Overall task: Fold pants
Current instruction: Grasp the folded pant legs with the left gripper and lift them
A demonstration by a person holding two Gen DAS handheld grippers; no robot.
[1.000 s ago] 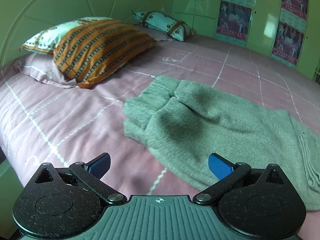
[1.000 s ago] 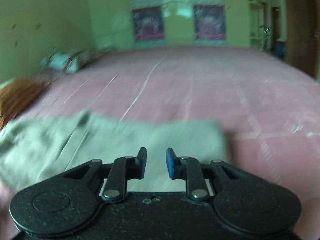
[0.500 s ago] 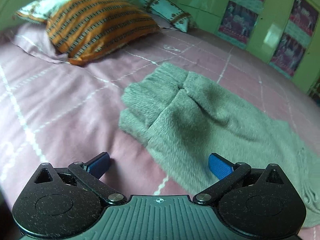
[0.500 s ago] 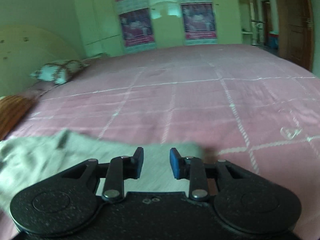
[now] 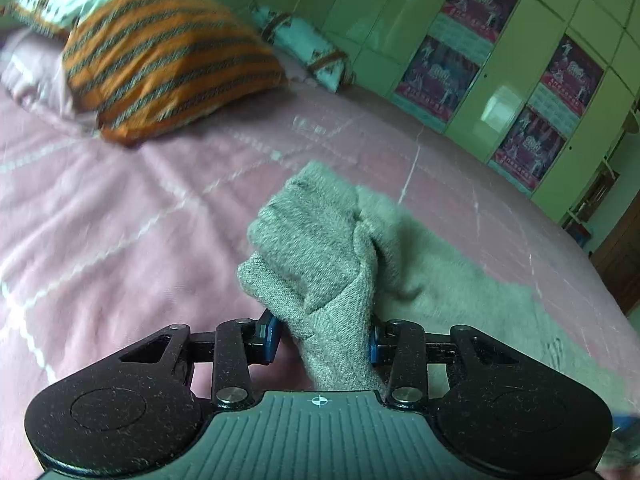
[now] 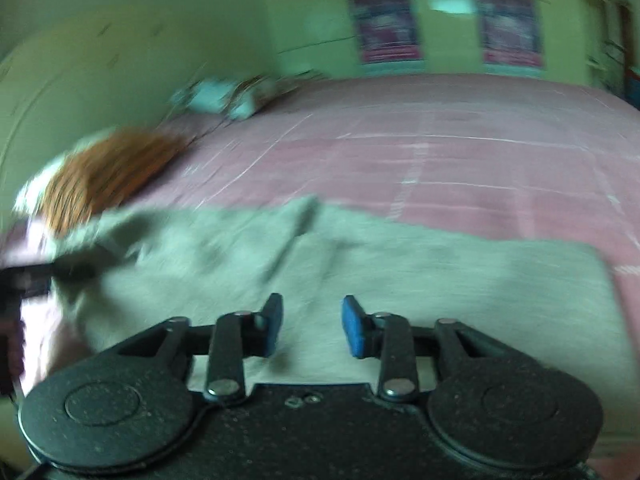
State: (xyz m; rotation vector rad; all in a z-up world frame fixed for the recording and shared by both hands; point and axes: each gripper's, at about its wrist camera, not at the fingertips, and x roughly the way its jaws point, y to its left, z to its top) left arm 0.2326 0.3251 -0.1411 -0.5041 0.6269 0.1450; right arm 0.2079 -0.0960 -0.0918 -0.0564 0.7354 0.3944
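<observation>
Grey knit pants [image 5: 320, 248] lie on the pink bed [image 5: 120, 220]. My left gripper [image 5: 323, 338] is shut on a bunched end of the pants, which rises between the blue pads. In the right wrist view the pants [image 6: 400, 272] spread flat across the bed, blurred by motion. My right gripper [image 6: 312, 326] is open and empty just above the pants' near edge. The left gripper [image 6: 48, 272] shows as a dark blur at the far left.
An orange striped pillow [image 5: 168, 64] and a pale patterned pillow [image 5: 308, 52] lie at the head of the bed. Green wardrobe doors with posters [image 5: 472, 52] stand behind. A brown door [image 5: 620, 252] is at the right.
My left gripper has moved forward and closed on the end of the pants, bunching it up. My right gripper has swung left over the pants and opened a little wider.
</observation>
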